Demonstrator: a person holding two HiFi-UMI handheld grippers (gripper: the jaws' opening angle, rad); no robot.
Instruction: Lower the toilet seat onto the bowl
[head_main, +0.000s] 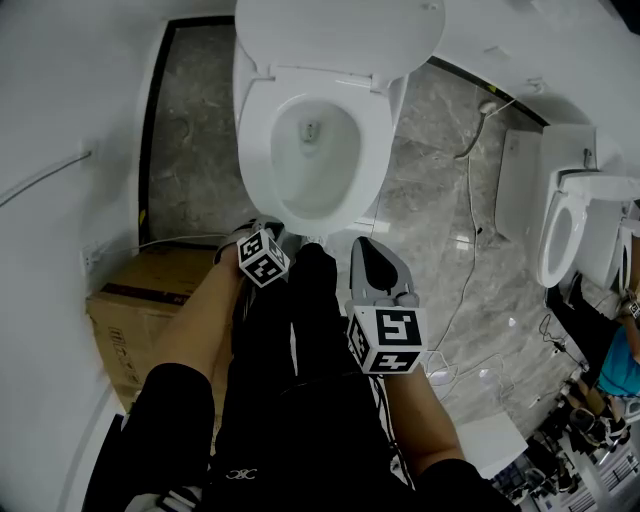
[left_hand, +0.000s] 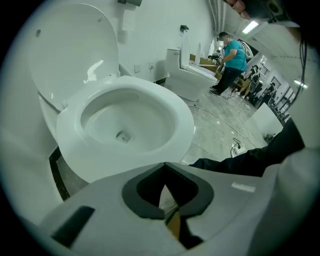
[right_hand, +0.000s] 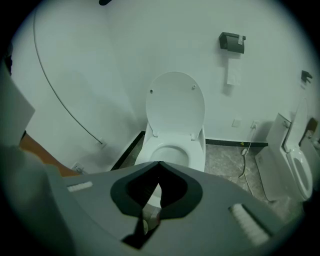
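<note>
- Seat (left_hand: 167, 107): white ring, apparently lying flat on the bowl (head_main: 315, 150). No second ring seen raised in any view.
- Lid (right_hand: 175, 102): solid white panel, upright against the wall behind the bowl, with two small bumpers near its upper edge. The only hinged part standing.
- Hinges (head_main: 378, 82): at the rear of the ring, one on each side, under the foot of the lid.
- Left gripper (left_hand: 164, 163): pressed together, nothing between the jaws. Held low, just in front of the bowl's front edge, not touching it.
- Right gripper (right_hand: 159, 161): likewise closed and empty. Held farther back, aimed at the toilet and well apart from it.
- Handling, judged: rigid moulded plastic, fairly light, glossy and therefore slippery under narrow pads. Liable to swing freely on its hinges and slam if let go partway. Some risk of cracking or chipping against the hard rim.
- Point of hold, judged: the free edge farthest from the hinges, at the top centre of whichever panel stands up. Pinch the thin rim between the jaws, or hook closed jaws behind it and guide it down. Avoid the hinge end, where leverage is poor.
- Surroundings: cardboard box (head_main: 140, 320) on the floor to the left of the toilet, clear of the swing path.
</note>
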